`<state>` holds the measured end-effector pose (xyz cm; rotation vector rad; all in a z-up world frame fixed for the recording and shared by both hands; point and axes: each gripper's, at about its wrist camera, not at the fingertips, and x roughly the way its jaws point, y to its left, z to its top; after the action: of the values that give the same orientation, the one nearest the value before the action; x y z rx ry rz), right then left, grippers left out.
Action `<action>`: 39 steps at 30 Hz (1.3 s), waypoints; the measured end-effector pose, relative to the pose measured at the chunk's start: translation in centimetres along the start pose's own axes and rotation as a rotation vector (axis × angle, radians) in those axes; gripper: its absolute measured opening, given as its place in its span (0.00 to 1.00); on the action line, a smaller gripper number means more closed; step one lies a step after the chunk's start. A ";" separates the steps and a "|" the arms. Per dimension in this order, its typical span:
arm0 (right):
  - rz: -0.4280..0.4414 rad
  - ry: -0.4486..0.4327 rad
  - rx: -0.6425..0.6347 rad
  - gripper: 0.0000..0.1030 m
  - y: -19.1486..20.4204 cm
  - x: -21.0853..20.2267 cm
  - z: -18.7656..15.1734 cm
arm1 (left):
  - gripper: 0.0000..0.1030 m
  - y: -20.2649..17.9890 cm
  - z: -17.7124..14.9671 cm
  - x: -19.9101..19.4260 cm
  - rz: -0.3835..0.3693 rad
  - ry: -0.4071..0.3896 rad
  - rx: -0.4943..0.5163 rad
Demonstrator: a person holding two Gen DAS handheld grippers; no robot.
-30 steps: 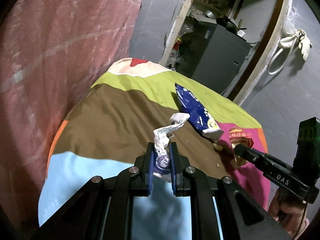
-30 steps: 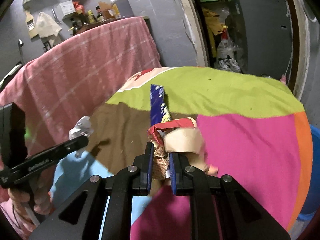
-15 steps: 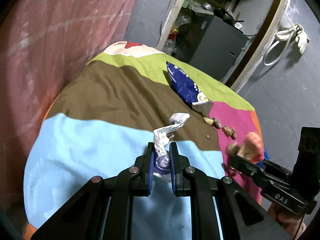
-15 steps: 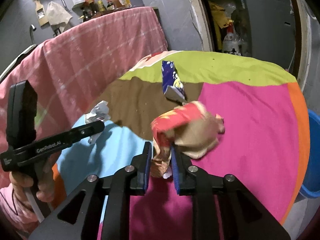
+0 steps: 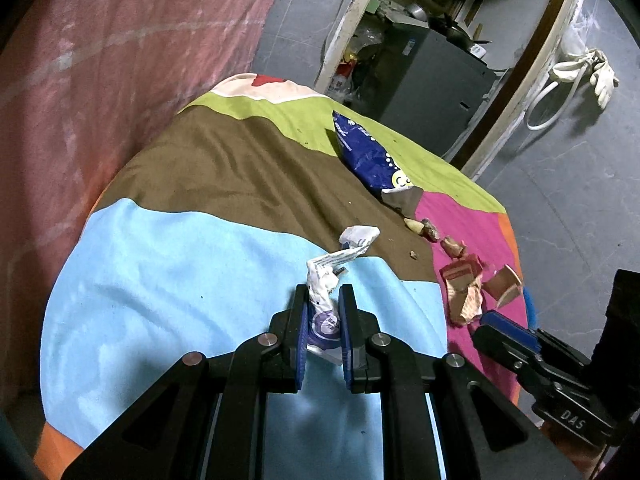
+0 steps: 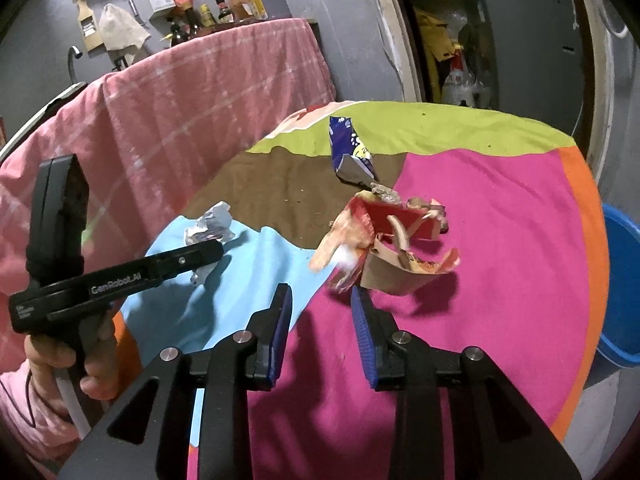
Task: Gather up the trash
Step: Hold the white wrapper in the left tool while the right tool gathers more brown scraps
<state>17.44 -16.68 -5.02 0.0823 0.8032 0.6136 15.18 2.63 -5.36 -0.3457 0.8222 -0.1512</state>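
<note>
My left gripper (image 5: 323, 316) is shut on a crumpled white wrapper (image 5: 336, 264), held above the light-blue part of a colourful cloth-covered table (image 5: 180, 264); the wrapper also shows in the right wrist view (image 6: 210, 224). My right gripper (image 6: 322, 312) is open, with a torn red and brown paper packet (image 6: 394, 248) just ahead of its fingertips, blurred, over the pink area; the packet also shows in the left wrist view (image 5: 464, 288). A blue snack bag (image 5: 370, 156) lies farther back. Small scraps (image 5: 424, 228) lie near it.
A blue tub (image 6: 622, 288) stands on the floor past the table's right edge. A pink cloth (image 6: 180, 120) drapes furniture behind the table, with bottles (image 6: 208, 16) on top. A dark cabinet (image 5: 432, 76) stands in the doorway beyond.
My right gripper has opened and let go of the red and brown packet, which is now loose ahead of the fingers. My left gripper still holds the white wrapper.
</note>
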 end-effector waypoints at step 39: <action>-0.153 -0.133 0.009 0.26 -3.4 -3.5 -0.6 | 0.11 -5.7 -1.0 -0.4 -0.054 -0.078 0.109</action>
<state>16.84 -21.47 -4.15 0.0678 0.6768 0.4548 14.20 -2.85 -3.66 -0.2694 0.7252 -0.2305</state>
